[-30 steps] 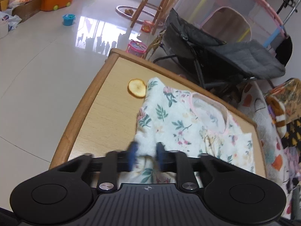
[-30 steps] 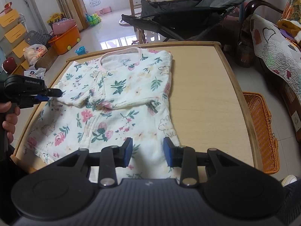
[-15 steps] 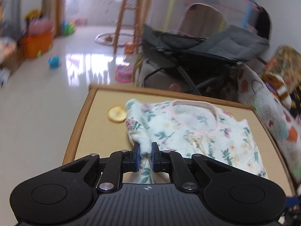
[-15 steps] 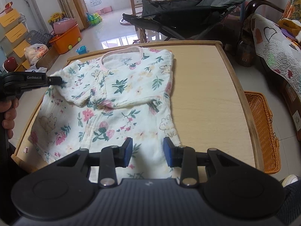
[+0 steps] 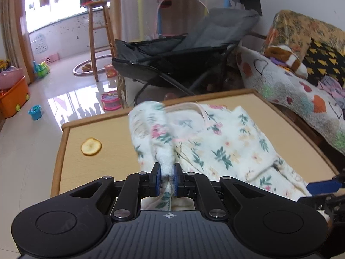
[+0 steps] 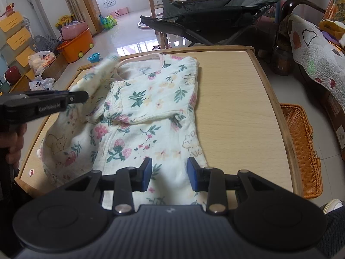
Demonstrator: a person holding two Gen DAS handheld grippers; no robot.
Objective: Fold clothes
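A white floral baby garment [image 6: 151,108] lies on the wooden table [image 6: 232,108], neckline at the far edge, right sleeve folded across the chest. My left gripper [image 5: 166,178] is shut on the garment's left sleeve [image 5: 155,133] and holds it lifted above the table; in the right wrist view the left gripper [image 6: 84,96] is at the left, with the raised sleeve [image 6: 97,75] trailing from it. My right gripper [image 6: 168,176] is open and empty, low over the garment's lower hem near the front edge.
A dried round slice [image 5: 91,146] lies on the table's far left corner. An orange wicker basket [image 6: 301,146] stands on the floor right of the table. A grey stroller [image 6: 215,10] is behind the table. A quilted sofa [image 5: 301,75] is at the right.
My left gripper closed on the left sleeve, lifted it off the table and carried it inward over the garment. My right gripper has stayed open at the hem.
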